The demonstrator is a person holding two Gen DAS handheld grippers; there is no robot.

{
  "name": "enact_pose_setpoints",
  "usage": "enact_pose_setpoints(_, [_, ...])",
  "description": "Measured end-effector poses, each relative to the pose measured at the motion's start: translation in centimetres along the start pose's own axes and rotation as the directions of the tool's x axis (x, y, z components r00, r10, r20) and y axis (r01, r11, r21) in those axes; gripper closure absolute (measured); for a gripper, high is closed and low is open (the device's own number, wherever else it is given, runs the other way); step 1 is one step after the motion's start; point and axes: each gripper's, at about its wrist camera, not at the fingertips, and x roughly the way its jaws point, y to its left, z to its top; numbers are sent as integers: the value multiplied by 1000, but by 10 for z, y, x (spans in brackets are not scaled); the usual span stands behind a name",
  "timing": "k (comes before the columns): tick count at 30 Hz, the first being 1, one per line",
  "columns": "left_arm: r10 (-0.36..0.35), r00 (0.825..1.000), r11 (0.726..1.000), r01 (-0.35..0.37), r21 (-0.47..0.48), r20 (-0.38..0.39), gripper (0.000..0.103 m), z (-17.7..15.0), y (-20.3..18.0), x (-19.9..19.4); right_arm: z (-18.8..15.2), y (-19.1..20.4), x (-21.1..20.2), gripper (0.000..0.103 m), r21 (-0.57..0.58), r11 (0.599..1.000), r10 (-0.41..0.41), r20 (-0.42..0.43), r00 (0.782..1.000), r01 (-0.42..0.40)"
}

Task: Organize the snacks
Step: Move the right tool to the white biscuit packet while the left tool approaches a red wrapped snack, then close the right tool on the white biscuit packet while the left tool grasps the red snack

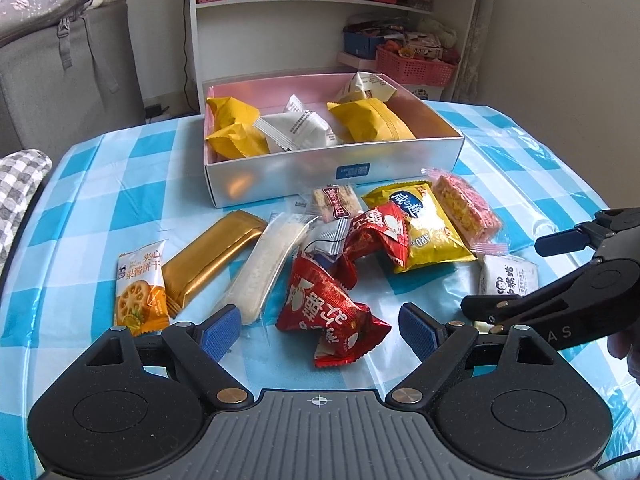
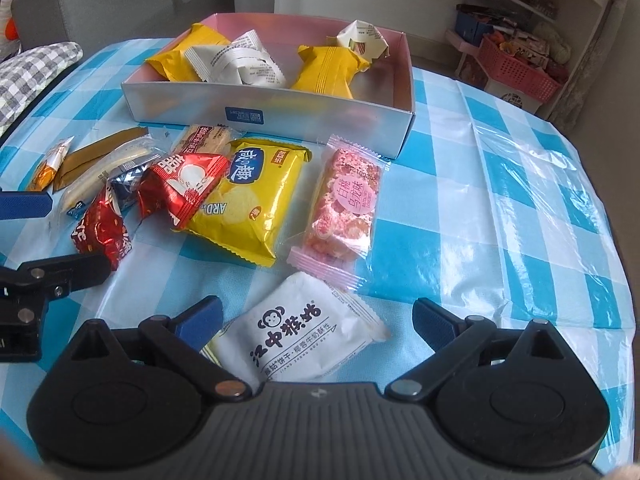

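Note:
A silver box with a pink inside (image 1: 320,168) (image 2: 280,108) holds yellow and white packets. Loose snacks lie in front of it on the blue-checked tablecloth (image 1: 100,208). My left gripper (image 1: 320,332) is open and hangs low over a red packet (image 1: 332,312), which lies between its blue pads (image 1: 220,332) untouched. My right gripper (image 2: 318,320) is open too, and a white biscuit packet (image 2: 304,324) (image 1: 508,276) lies between its fingers. Further out are a second red packet (image 1: 376,236), a yellow packet (image 2: 248,204) and a pink bar (image 2: 348,208).
An orange biscuit packet (image 1: 140,292), a gold bar (image 1: 208,256) and a white bar (image 1: 268,268) lie at the left. The two grippers hang close side by side. A white shelf with pink baskets (image 1: 416,64) stands behind the table. A grey checked cloth (image 1: 20,180) is at the left edge.

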Motion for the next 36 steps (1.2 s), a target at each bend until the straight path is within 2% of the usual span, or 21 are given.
enact_pose_setpoints(7, [11, 999, 997, -14, -76, -41, 18, 6, -1, 13, -9, -8, -7, 1, -73, 997, 27, -39, 999, -30])
enact_pose_setpoints(10, [18, 998, 994, -24, -106, -55, 18, 7, 0, 17, -8, -15, -6, 2, -58, 998, 36, -63, 997, -40])
enact_pose_setpoints(13, [24, 997, 993, -32, -114, -71, 27, 9, -2, 20, -8, -19, -6, 5, -22, 998, 62, -82, 995, -64])
enact_pose_setpoints(15, [26, 995, 992, -37, -118, -92, 38, 8, -3, 22, -8, -21, -6, 9, -3, 996, 87, -94, 992, -88])
enact_pose_setpoints(17, [40, 994, 993, -51, -105, -97, 41, 7, -5, 23, -9, -20, -6, 13, 7, 995, 102, -101, 990, -102])
enact_pose_setpoints(22, [45, 992, 996, -53, -73, -114, 56, 6, -7, 21, -9, -18, -8, 22, -4, 993, 116, -109, 987, -118])
enact_pose_setpoints(24, [57, 991, 998, -61, -31, -123, 64, 5, -10, 21, -9, -18, -9, 23, -8, 992, 123, -114, 986, -124])
enact_pose_setpoints(27, [60, 989, 998, -56, 29, -134, 71, 4, -14, 21, -10, -17, -11, 29, -24, 990, 134, -111, 985, -137])
enact_pose_setpoints(32, [41, 988, 997, -31, 70, -149, 71, 0, -15, 17, -11, -12, -16, 44, -73, 984, 152, -97, 984, -160])
enact_pose_setpoints(36, [19, 987, 998, -9, 67, -160, 72, -3, -12, 13, -12, -8, -19, 51, -94, 981, 158, -93, 983, -167])
